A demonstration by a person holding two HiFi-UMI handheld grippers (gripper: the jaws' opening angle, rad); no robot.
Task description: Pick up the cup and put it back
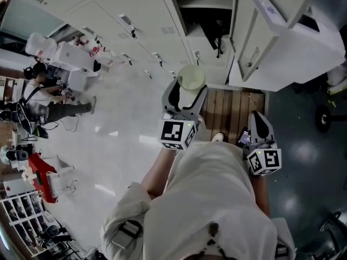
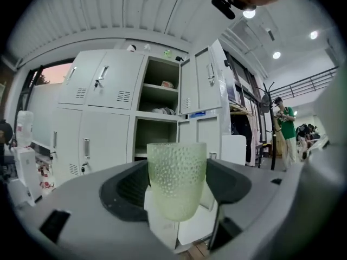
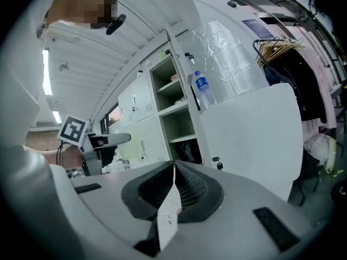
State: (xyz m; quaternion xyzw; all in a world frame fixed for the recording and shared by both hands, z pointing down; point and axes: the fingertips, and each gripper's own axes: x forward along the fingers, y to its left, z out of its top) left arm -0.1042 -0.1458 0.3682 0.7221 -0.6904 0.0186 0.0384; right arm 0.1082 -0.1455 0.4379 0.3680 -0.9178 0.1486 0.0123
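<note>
A pale green, dimpled translucent cup (image 2: 177,179) stands upright between the jaws of my left gripper (image 2: 177,186), which is shut on it. In the head view the same cup (image 1: 191,80) shows from above, held by the left gripper (image 1: 184,103) out in front of the open locker (image 1: 203,15). My right gripper (image 1: 259,128) hangs lower at the right over the wooden boards, its jaws pressed together with nothing between them. In the right gripper view the right gripper (image 3: 172,191) is shut, and the left gripper (image 3: 92,140) with its marker cube appears at the left.
A row of white lockers (image 2: 103,123) faces me; one has its doors open with shelves (image 2: 157,115) holding small items. An open locker door (image 1: 282,31) juts out on the right. A water bottle (image 3: 203,90) stands on a shelf. People (image 1: 49,99) stand at the left, and one person (image 2: 286,126) at the far right.
</note>
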